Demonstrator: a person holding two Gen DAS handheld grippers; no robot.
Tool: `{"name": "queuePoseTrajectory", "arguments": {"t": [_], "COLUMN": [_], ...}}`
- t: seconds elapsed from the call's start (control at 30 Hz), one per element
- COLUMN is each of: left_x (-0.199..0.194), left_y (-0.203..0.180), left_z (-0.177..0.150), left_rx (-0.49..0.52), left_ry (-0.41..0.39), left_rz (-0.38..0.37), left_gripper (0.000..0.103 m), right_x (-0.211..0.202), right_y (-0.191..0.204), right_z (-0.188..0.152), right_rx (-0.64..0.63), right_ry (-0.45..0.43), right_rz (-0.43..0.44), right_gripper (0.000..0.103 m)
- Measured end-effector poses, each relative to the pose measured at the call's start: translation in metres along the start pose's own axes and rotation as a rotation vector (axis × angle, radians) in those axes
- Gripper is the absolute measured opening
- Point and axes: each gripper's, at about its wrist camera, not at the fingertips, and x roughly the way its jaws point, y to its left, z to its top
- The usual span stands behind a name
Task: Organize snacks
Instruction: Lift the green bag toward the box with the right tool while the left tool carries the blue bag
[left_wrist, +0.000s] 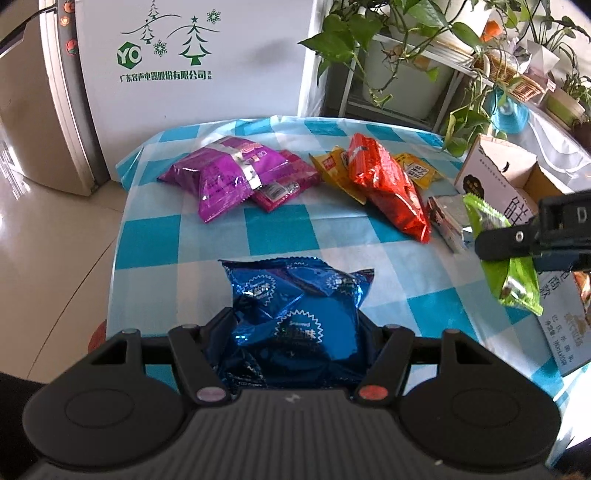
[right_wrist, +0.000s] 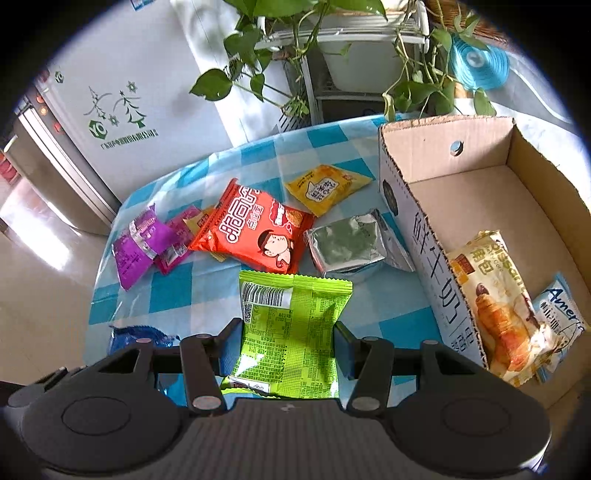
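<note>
Left gripper (left_wrist: 295, 334): pinching the crinkly blue foil snack bag (left_wrist: 295, 310) by its sides.
Right gripper (right_wrist: 286, 345): clamping the flat lime-green plastic snack packet (right_wrist: 291, 328) above the checked tablecloth (right_wrist: 207, 291), beside the open cardboard box (right_wrist: 417, 229).
Handling: both are looking light, soft, slippery; grip mid-body, gently, as contents are likely crushing easily.

Glossy crinkled foil blue packet (left_wrist: 295, 314), shiny plastic-film green packet (right_wrist: 291, 328), dull silver foil pouch (right_wrist: 351, 243), matt corrugated cardboard box (right_wrist: 480, 192), smooth checked plastic tablecloth (left_wrist: 273, 229).
</note>
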Motion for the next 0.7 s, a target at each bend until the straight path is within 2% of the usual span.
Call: {"name": "queuePoseTrajectory", "arguments": {"t": [0.4, 0.7], "left_x": [-0.021, -0.035], "left_y": [-0.03, -0.073], "left_z": [0.009, 0.026], "left_rx": [0.027, 0.08], "left_ry": [-0.034, -0.069], "left_rz": [-0.03, -0.093], "left_gripper": [0.065, 0.065], "right_x": [-0.037, -0.071], "right_y": [-0.017, -0.053], "right_z": [0.009, 0.017], "right_rx": [0.023, 0.079], "right_ry": [-0.101, -0.191], "right_rz": [0.045, 0.042], "right_gripper": [0.058, 0.058]}}
